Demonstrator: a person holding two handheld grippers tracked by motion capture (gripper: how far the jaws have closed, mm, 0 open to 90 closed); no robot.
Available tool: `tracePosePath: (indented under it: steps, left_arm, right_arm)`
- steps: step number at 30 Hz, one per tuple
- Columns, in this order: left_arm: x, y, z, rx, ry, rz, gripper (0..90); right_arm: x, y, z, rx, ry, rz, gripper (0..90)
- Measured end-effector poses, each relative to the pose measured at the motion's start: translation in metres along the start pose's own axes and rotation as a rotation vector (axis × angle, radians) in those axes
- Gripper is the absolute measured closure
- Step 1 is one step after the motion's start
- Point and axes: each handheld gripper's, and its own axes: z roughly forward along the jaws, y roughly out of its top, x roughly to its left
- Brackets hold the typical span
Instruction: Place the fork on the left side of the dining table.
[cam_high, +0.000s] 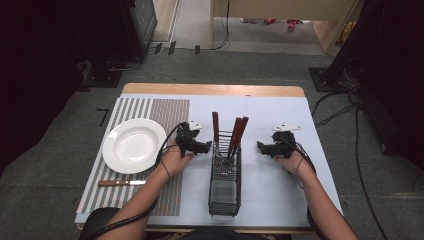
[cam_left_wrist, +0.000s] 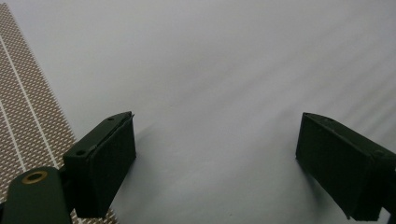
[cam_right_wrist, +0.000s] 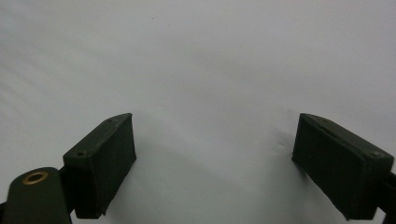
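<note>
A black wire caddy (cam_high: 224, 180) stands in the middle of the pale table sheet, with three wooden-handled utensils (cam_high: 236, 135) upright in its far end. My left gripper (cam_high: 204, 147) hovers just left of the caddy, and in the left gripper view the same left gripper (cam_left_wrist: 215, 158) is open over bare sheet beside the striped placemat (cam_left_wrist: 23, 116). Right of the caddy, my right gripper (cam_high: 261, 146) points toward it; the right gripper view shows this right gripper (cam_right_wrist: 215, 158) open above plain sheet. A white plate (cam_high: 134, 145) rests on the placemat (cam_high: 165, 112), and a wooden-handled knife (cam_high: 121, 183) lies below the plate.
The table's wooden far edge (cam_high: 212, 90) borders grey carpet. Cables (cam_high: 340, 107) trail on the floor at the right. Dark equipment (cam_high: 130, 25) stands at the back left.
</note>
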Motion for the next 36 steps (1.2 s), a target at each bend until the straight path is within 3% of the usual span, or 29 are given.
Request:
tracePosePath:
  steps: [4,6,15,18,22,24,30,33,36]
  left_arm:
    - [0.001,0.000,0.000,0.003,-0.004,0.000,11.6]
    - [0.002,0.000,0.000,0.008,-0.025,0.017,9.5]
    - [0.002,0.000,0.000,0.007,-0.025,0.017,9.6]
    - [0.004,0.005,-0.001,0.036,-0.012,0.003,14.1]
    - [0.007,0.008,-0.003,0.056,-0.030,-0.020,16.2]
    - [0.009,0.012,-0.003,0.094,-0.030,-0.015,16.1]
    - [0.013,0.015,-0.004,0.129,-0.030,-0.001,16.2]
    - [0.014,0.017,-0.004,0.145,-0.040,-0.018,16.2]
    - [0.019,0.021,-0.005,0.166,-0.072,-0.066,16.5]
  right_arm:
    - [0.000,0.000,0.000,0.000,-0.001,0.000,12.5]
    - [0.000,0.000,0.000,0.000,0.001,0.000,12.4]
    - [0.000,0.000,0.000,0.001,0.004,0.000,11.8]
    - [0.000,0.000,0.000,0.000,0.005,0.000,11.7]
    - [0.000,0.000,0.000,0.002,0.005,0.000,11.6]
    - [0.000,0.000,0.000,0.001,0.006,0.000,11.5]
    - [0.000,0.000,0.000,0.002,0.005,-0.001,11.5]
    - [0.000,0.000,0.000,0.003,0.005,-0.001,11.5]
    - [0.000,0.000,0.000,0.003,0.004,-0.001,11.5]
